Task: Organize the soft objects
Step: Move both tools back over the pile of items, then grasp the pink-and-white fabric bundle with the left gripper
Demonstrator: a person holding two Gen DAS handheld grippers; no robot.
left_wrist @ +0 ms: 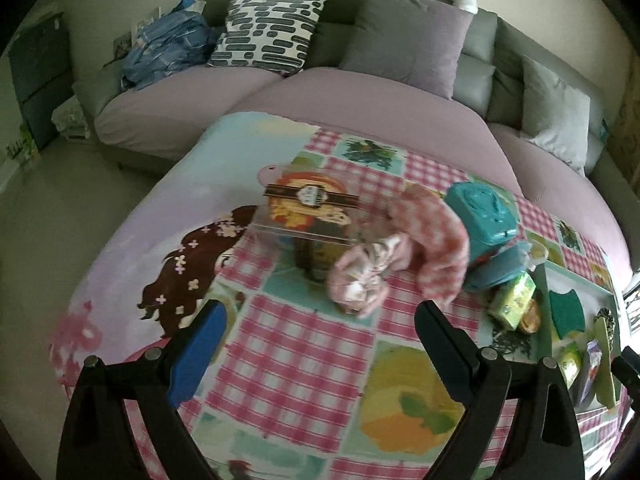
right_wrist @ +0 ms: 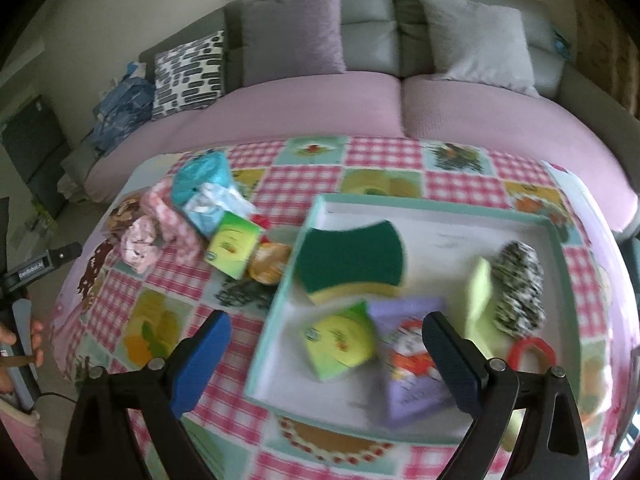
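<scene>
Two grippers are hovering over the checked tablecloth (right_wrist: 380,168), both with jaws spread wide and nothing between them. Left gripper (left_wrist: 320,312) is sitting near the pink scrunchies (left_wrist: 384,264), which are lying beside the teal wipes pack (left_wrist: 480,216) and clear box (left_wrist: 308,216). Right gripper (right_wrist: 326,328) is hanging over the tray (right_wrist: 280,300) holding green sponge (right_wrist: 352,256), tissue pack (right_wrist: 340,344) and speckled scrubber (right_wrist: 516,288).
</scene>
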